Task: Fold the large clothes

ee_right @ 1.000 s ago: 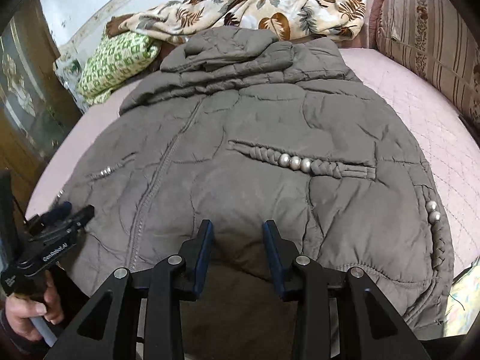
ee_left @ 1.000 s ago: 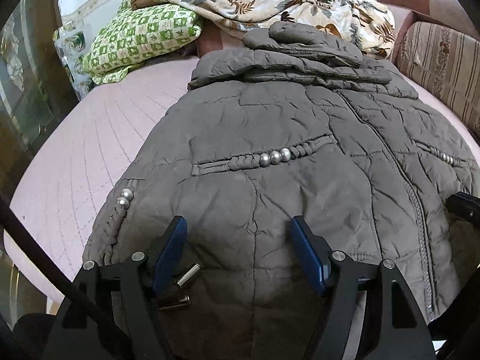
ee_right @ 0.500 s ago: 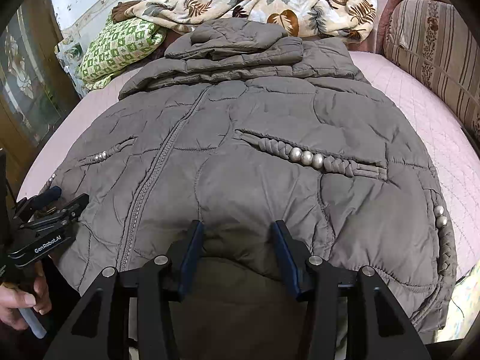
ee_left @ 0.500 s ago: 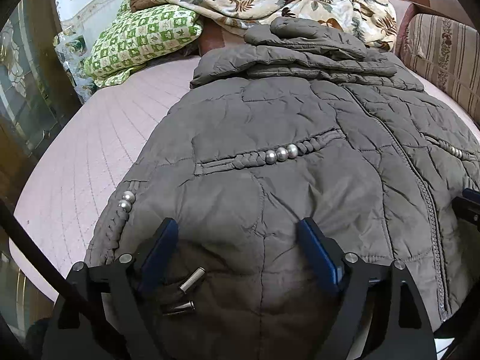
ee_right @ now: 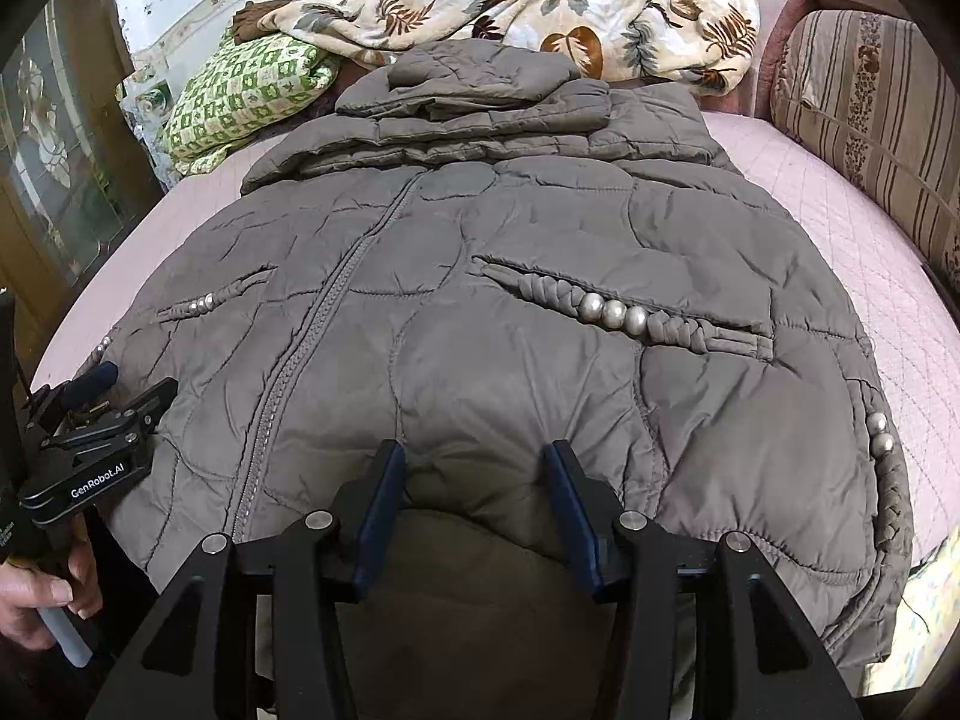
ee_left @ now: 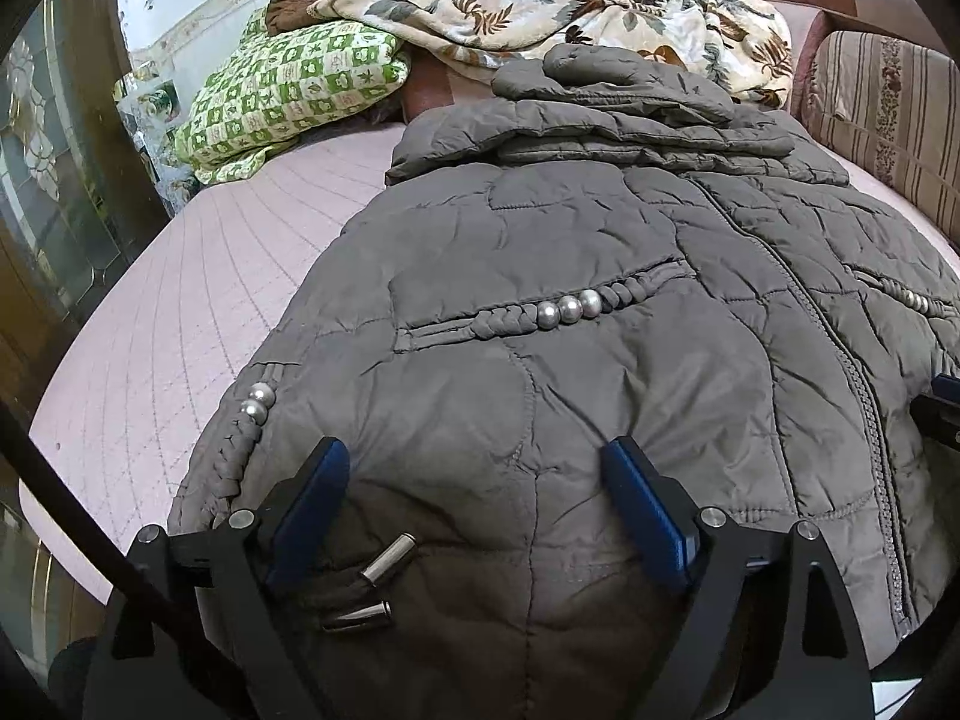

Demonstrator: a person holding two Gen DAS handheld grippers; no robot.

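A grey quilted jacket (ee_left: 600, 240) (ee_right: 510, 228) lies front up on the bed, zipped, its sleeves and hood folded across the top. My left gripper (ee_left: 474, 456) hovers over the jacket's left hem corner; its jaws are opening wide, with puffed fabric between them and the pads off it. Two metal drawstring ends (ee_left: 372, 582) lie by its left finger. Over the hem right of the zip, my right gripper (ee_right: 474, 450) is open too, the hem edge lying loose between its fingers. The left gripper (ee_right: 102, 402) also shows at the left in the right wrist view, held by a hand (ee_right: 36, 594).
The bed has a pink quilted cover (ee_left: 180, 312) (ee_right: 870, 252). At its head lie a green checked pillow (ee_left: 288, 90) and a crumpled leaf-print blanket (ee_left: 540, 6). A striped cushion (ee_left: 888, 108) lines the right side. A glass-panelled door (ee_left: 54, 180) stands at the left.
Both grippers' jaws have spread apart, the left one more. The hem fabric between them has slackened and settled onto the bed. Neither hand has shifted much.
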